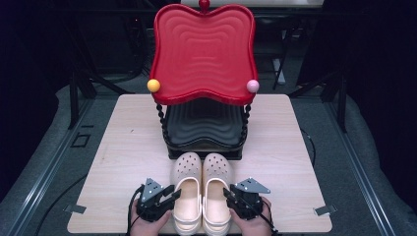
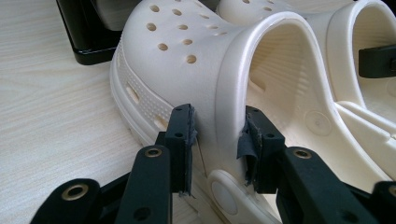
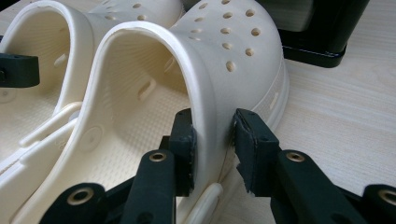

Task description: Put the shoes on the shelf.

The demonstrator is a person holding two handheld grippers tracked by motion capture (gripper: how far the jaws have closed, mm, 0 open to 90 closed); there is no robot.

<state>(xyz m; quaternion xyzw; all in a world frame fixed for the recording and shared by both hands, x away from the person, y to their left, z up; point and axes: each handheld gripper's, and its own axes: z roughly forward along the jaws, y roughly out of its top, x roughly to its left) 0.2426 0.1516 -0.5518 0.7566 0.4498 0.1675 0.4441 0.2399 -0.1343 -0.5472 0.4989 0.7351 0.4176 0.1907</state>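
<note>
Two cream perforated clogs stand side by side, toes pointing away, near the table's front edge. My left gripper straddles the outer side wall of the left clog; in the left gripper view my left gripper has one pad outside and one inside the left clog, pressed on the wall. My right gripper holds the right clog the same way. In the right gripper view my right gripper is shut on the outer wall of the right clog. Both clogs rest flat on the table.
Just beyond the toes stands a two-tier rack: a red wavy top tray tilted toward me, with a yellow ball and a pink ball at its corners, over a black lower tray. Bare wooden table lies on both sides.
</note>
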